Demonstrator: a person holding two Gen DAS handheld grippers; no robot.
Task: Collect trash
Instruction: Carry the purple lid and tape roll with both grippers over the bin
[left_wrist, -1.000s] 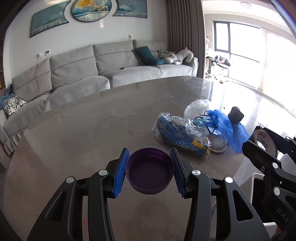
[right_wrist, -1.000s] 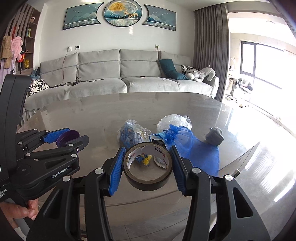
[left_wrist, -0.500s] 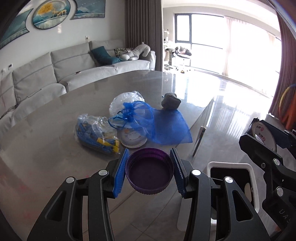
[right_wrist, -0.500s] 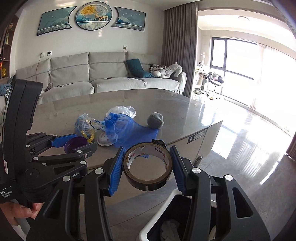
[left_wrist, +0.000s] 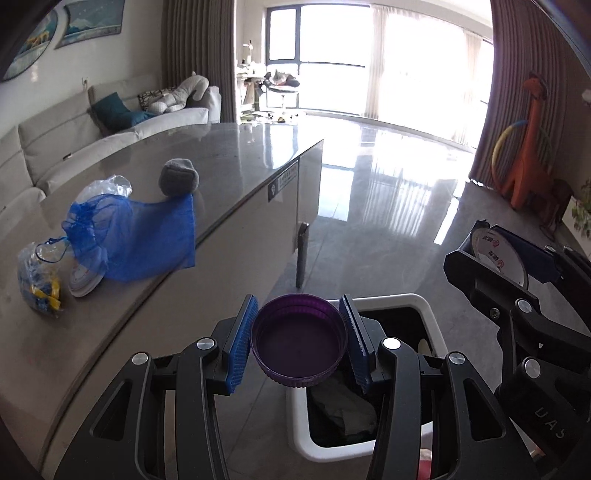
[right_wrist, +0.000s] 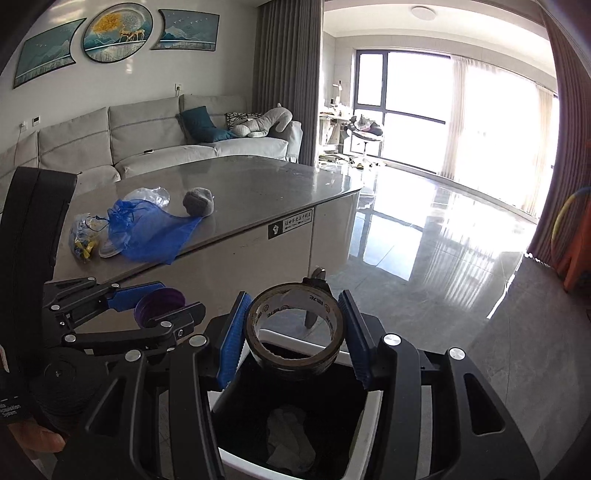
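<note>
Over the bin (right_wrist: 373, 402), the left tool (left_wrist: 298, 341) clamps a cap (left_wrist: 298, 347), the right tool (right_wrist: 293, 332) a tape roll (right_wrist: 295, 328). Dropping step: next, both must open above the bin.

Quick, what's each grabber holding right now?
Left gripper: closed on the purple lid.
Right gripper: closed on the tape roll.

"UAS" is seen on the right gripper (left_wrist: 513, 273); "System" on the left gripper (right_wrist: 162, 308). Print on the tape roll (right_wrist: 295, 328) and table sticker (right_wrist: 291, 225) cannot be read.
</note>
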